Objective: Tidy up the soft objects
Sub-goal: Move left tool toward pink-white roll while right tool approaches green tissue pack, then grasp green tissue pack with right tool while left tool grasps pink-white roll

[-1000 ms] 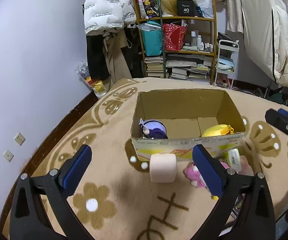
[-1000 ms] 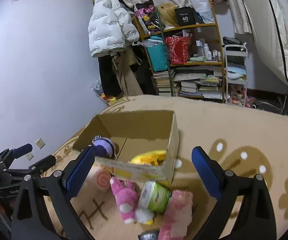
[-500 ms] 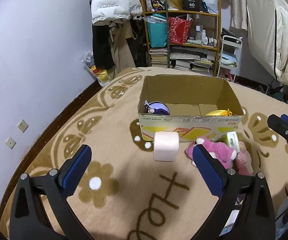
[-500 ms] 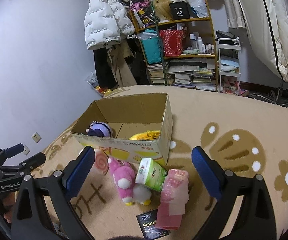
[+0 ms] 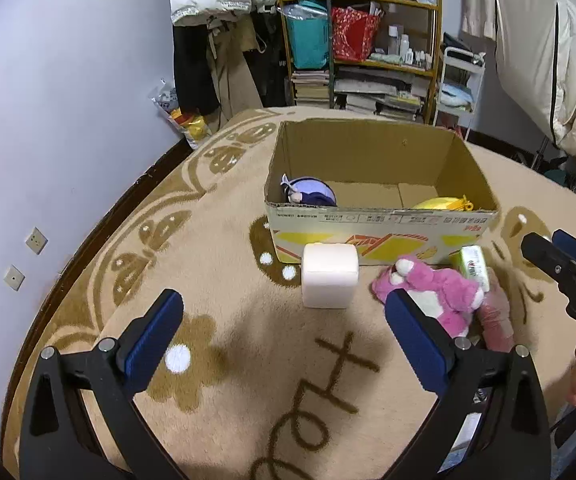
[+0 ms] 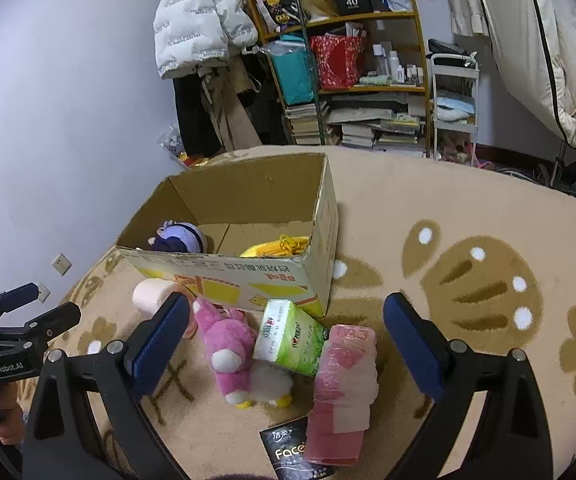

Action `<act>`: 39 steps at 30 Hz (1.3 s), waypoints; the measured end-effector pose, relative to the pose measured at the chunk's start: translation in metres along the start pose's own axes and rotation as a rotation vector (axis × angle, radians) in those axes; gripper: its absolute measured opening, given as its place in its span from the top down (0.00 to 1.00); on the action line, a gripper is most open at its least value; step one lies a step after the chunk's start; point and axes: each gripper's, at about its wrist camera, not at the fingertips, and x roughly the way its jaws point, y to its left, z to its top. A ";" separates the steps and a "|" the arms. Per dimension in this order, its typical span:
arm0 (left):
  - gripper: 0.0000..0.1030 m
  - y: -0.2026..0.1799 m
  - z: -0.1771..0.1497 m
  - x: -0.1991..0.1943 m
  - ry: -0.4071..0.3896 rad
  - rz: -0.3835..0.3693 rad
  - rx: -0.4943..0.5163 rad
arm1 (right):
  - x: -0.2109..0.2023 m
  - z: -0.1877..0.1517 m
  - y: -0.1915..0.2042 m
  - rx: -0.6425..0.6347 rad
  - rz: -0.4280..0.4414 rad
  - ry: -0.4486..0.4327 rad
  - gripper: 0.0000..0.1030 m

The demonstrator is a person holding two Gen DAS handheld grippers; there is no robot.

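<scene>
Beige patterned carpet (image 6: 427,184) carrying cardboard box (image 6: 288,280) (open-topped), with tissue roll (image 5: 329,276), pink plush (image 6: 228,344), tissue packs nearer.

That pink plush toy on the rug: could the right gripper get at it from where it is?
Probably yes. The right gripper is open and empty, the pink plush toy lies uncovered between its fingers, though the green tissue pack leans close beside it.

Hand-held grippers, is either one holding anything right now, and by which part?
Nothing is held. The left hand-held gripper and the right hand-held gripper are both open above the rug, with the pink plush and toilet roll lying untouched.
</scene>
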 end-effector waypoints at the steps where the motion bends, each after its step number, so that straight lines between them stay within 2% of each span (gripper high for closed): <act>1: 0.03 -0.001 0.001 0.004 0.008 0.001 0.001 | 0.003 0.000 -0.001 0.001 -0.003 0.006 0.01; 8: 0.03 -0.005 0.007 0.028 0.042 0.004 0.013 | 0.029 -0.003 -0.005 0.017 -0.046 0.073 0.01; 24: 0.03 -0.022 0.011 0.080 0.115 -0.014 0.059 | 0.073 -0.007 -0.001 -0.007 -0.081 0.183 0.02; 26: 0.03 -0.023 0.012 0.084 0.120 -0.018 0.062 | 0.076 -0.007 0.003 -0.016 -0.086 0.193 0.07; 30: 0.03 -0.026 0.011 0.093 0.134 -0.021 0.074 | 0.084 -0.009 0.005 -0.025 -0.095 0.225 0.12; 32: 0.03 -0.027 0.011 0.098 0.148 -0.026 0.075 | 0.088 -0.010 0.004 -0.020 -0.100 0.237 0.20; 34: 0.03 -0.026 0.010 0.104 0.164 -0.038 0.062 | 0.091 -0.011 0.002 -0.008 -0.105 0.245 0.21; 36: 0.03 -0.025 0.009 0.110 0.177 -0.037 0.059 | 0.095 -0.012 -0.002 0.006 -0.085 0.256 0.25; 37: 0.03 -0.025 0.008 0.112 0.181 -0.032 0.061 | 0.097 -0.013 -0.003 0.009 -0.075 0.265 0.30; 39: 0.03 -0.026 0.007 0.116 0.184 -0.030 0.063 | 0.100 -0.013 -0.004 0.010 -0.063 0.278 0.32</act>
